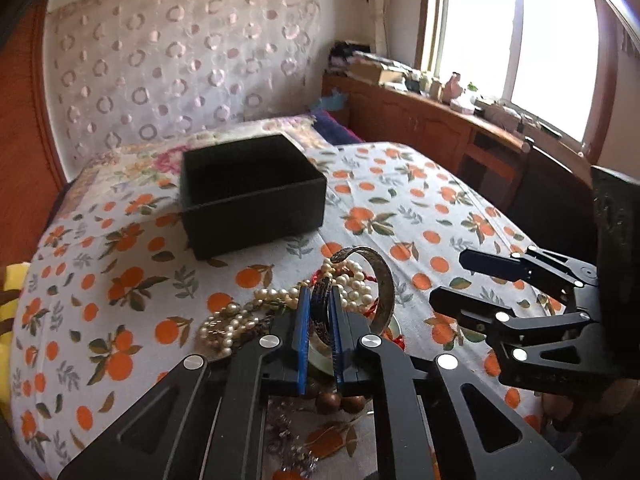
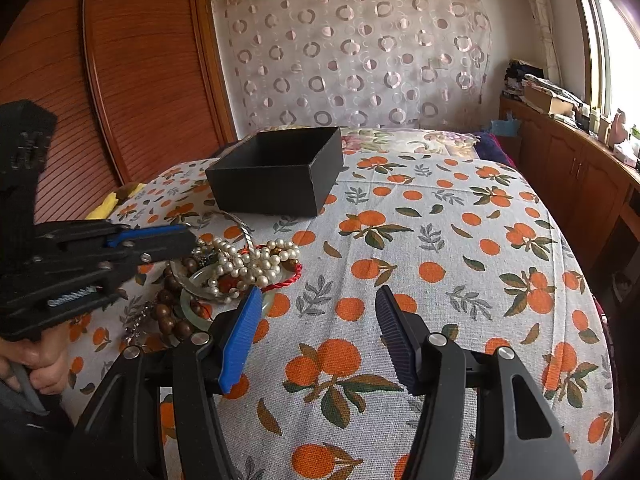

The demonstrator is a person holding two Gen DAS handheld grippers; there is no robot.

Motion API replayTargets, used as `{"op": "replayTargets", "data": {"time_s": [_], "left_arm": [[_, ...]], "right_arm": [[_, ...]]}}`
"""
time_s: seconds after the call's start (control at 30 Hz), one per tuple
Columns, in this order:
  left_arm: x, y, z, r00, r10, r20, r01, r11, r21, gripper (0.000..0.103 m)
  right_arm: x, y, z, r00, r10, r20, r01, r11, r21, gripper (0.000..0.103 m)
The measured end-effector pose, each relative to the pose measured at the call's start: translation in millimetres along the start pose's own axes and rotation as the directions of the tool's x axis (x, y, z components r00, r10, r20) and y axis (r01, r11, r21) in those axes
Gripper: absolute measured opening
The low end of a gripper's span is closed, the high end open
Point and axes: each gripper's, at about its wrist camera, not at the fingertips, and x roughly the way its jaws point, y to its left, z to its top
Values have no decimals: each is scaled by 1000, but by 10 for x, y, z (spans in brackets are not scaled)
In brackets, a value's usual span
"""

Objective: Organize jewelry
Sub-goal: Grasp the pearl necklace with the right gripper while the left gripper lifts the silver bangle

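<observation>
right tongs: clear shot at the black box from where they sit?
Probably yes. The right tongs are open and empty over bare tablecloth, and nothing lies between them and the black box. The jewelry pile and left tongs sit off to the left.

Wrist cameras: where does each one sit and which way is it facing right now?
Left wrist: rides the left gripper, looking across the jewelry pile toward the black box; jaws closed on a dark bangle; right gripper alongside.
Right wrist: rides the right gripper, jaws open above the orange-print cloth; left gripper and a hand show.
Shared: box, pile, cloth.
</observation>
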Motion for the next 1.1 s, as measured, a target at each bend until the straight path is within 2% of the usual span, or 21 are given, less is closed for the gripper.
{"op": "replayTargets", "data": {"time_s": [0.27, 0.53, 0.7, 0.83, 0.9, 0.97, 1.1], "left_arm": [[-301, 229, -41, 995, 62, 74, -57, 996, -68, 8], [-465, 366, -114, 988, 107, 108, -97, 991, -94, 8], [-531, 438, -120, 984, 129, 127, -115, 987, -108, 8], [-581, 496, -125, 981, 137, 138, -121, 985, -120, 8], [-588, 516, -132, 981, 137, 138, -121, 985, -123, 8], [-592, 533, -146, 981, 138, 138, -120, 985, -127, 8], [-594, 541, -153, 981, 137, 139, -119, 985, -127, 8]], "right_arm": [[11, 64, 10, 1000, -8, -11, 7, 999, -39, 61], [4, 247, 149, 998, 57, -18, -58, 995, -81, 61], [148, 370, 318, 993, 102, -58, -109, 986, -128, 44], [404, 515, 377, 982, 133, -132, -154, 975, -163, 39], [504, 576, 375, 975, 144, -168, -174, 969, -177, 32], [600, 635, 376, 972, 132, -193, -170, 966, -197, 31], [679, 663, 404, 978, 67, -196, -112, 967, -227, 31]]}}
